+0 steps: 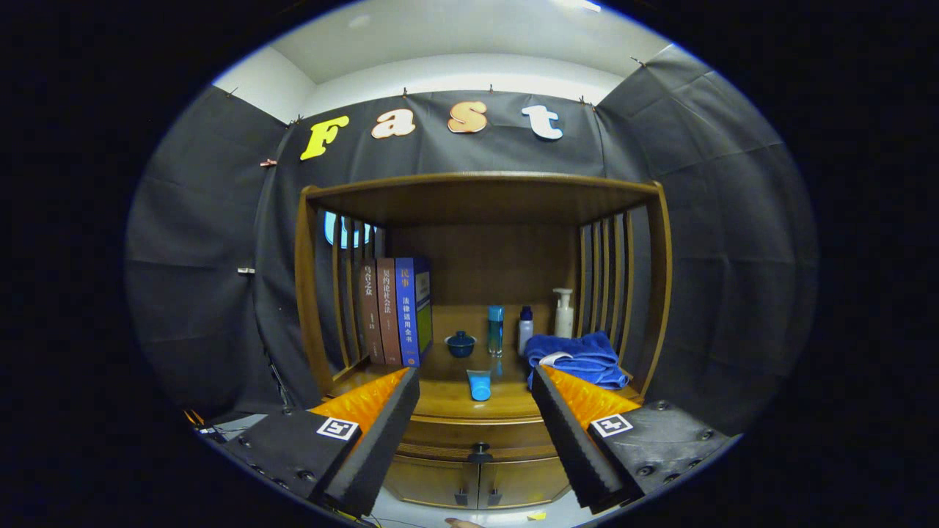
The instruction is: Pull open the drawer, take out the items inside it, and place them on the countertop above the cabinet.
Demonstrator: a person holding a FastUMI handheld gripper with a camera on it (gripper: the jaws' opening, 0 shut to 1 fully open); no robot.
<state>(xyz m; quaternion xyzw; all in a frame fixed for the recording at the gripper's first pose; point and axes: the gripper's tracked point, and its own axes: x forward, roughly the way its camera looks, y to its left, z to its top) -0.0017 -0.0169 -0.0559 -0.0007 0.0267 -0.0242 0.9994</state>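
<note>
A wooden cabinet stands ahead of me with its countertop (447,400) under an open shelf frame. Its drawer (477,433) is closed, with a small dark knob (480,449) at the middle of its front. My gripper (475,378) is open, fingers spread wide, and nothing lies between them. The knob sits low between the two fingers, some way beyond them. A small blue tube (479,384) lies on the countertop, between and beyond the fingertips. The drawer's contents are hidden.
On the countertop stand three books (392,312) at the left, a small blue lidded cup (461,343), a teal bottle (496,330), a small white bottle (525,328), a pump bottle (563,313) and a folded blue towel (579,358) at the right. Two lower doors (477,484) sit under the drawer.
</note>
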